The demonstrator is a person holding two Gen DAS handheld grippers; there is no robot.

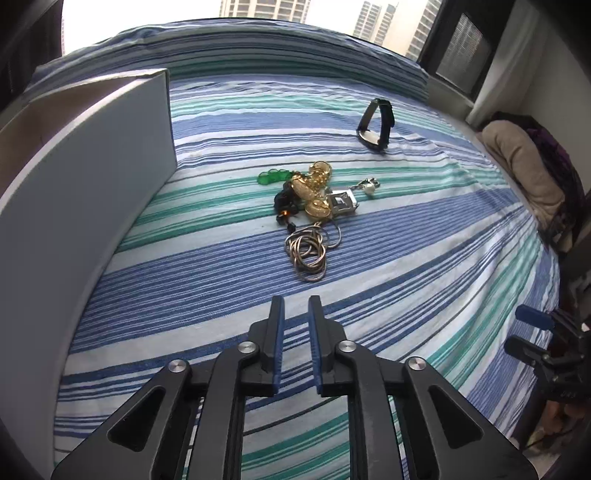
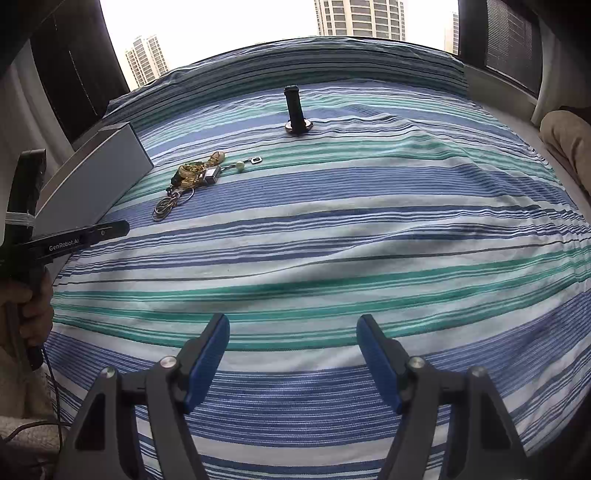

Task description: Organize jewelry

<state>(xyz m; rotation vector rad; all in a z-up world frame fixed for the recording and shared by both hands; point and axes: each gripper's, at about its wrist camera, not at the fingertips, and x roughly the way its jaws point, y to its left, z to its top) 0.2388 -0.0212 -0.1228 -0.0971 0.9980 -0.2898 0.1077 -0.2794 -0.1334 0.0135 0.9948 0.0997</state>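
A striped bedspread carries a grey box at left, a jewelry pile beside it, and a black watch beyond, while the left gripper stands narrowly parted and empty and the right gripper wide apart and empty.

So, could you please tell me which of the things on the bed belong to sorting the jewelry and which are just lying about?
For the job:
- jewelry pile
- coiled chain
- pearl charm
- black watch
- grey box

Just lying about:
- striped bedspread
- beige cushion
- window
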